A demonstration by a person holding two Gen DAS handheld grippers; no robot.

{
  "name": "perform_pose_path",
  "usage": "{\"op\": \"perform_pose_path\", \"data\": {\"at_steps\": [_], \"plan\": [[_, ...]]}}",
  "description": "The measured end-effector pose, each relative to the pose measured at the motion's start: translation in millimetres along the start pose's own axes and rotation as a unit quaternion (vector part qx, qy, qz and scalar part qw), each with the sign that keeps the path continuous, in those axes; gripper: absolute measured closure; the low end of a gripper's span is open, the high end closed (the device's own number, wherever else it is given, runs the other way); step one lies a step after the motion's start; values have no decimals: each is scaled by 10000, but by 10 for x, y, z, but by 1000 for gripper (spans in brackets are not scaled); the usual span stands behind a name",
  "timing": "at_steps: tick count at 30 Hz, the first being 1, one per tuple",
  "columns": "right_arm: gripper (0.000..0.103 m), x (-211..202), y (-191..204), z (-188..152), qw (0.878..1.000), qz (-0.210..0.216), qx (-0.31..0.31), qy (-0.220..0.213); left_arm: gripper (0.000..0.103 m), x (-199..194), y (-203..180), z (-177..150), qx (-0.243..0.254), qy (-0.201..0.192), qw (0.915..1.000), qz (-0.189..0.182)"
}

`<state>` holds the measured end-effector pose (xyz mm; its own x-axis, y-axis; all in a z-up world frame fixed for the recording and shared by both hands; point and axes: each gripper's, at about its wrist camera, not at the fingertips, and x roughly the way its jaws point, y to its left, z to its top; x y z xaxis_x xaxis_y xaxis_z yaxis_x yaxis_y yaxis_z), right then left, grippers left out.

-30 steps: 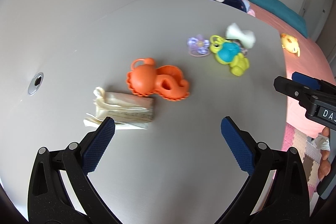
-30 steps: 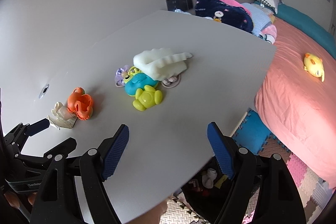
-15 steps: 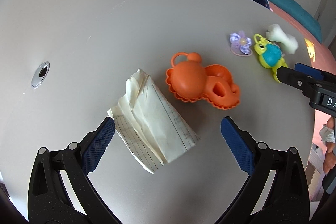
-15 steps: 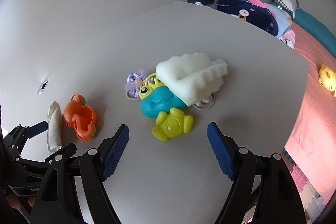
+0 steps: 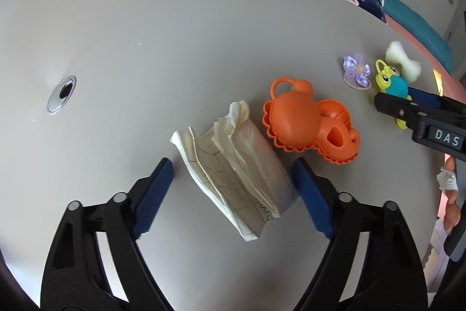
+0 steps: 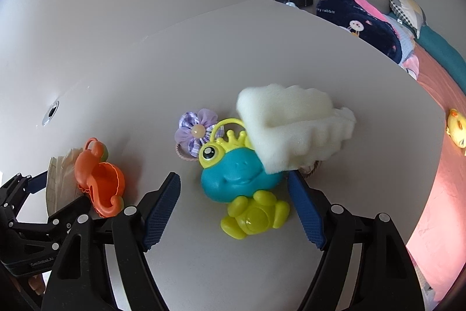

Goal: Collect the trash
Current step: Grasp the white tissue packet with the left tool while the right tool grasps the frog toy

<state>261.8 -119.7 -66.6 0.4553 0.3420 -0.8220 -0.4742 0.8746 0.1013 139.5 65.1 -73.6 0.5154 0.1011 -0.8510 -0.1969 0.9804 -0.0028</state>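
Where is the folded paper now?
In the left wrist view the folded paper lies on the table, between the left gripper's closing jaws, beside the orange toy.

Paper trash: I count one folded, crumpled paper on the table.
Foam pieces: one white foam block, lying partly on the frog.
Plastic toys on the table: two from where I sit, an orange crab toy and a blue-and-yellow frog toy.
Hair ties: one with a purple flower; a second ring peeks out under the foam, though I can't tell what it is.
Yellow toys on the bed: one.
Table grommets: one.
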Motion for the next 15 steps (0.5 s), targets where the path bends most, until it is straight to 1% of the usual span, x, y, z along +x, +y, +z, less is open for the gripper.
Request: {"op": "perform_pose_path", "data": {"at_steps": [2,3,4,5,8,10,15], "plan": [[39,9,45,-4,9999,-17,-114,-12,43,-18,-18,4,51,-29,10000,-25],[43,4,55,-2,9999,-5,-147,-17,45,-12,-36,15,61,-35,10000,-32],[46,2,64,0,9999,45,-154,-5,50,-15,-42,18,70,-56,10000,-31],[46,0,69,1,9999,80,-144,2,56,-20,-46,20,78,-76,9999,-23],[46,-9,77,-14,9998,175,-130,-6,63,-23,-53,37,113,-116,9998,-139],[46,-27,75,-28,9996,265,-74,-13,65,-17,-52,51,106,-153,9996,-198],[47,-142,77,-32,9994,342,-7,-105,69,-16,-52,105,-15,-145,9996,-247]]}}
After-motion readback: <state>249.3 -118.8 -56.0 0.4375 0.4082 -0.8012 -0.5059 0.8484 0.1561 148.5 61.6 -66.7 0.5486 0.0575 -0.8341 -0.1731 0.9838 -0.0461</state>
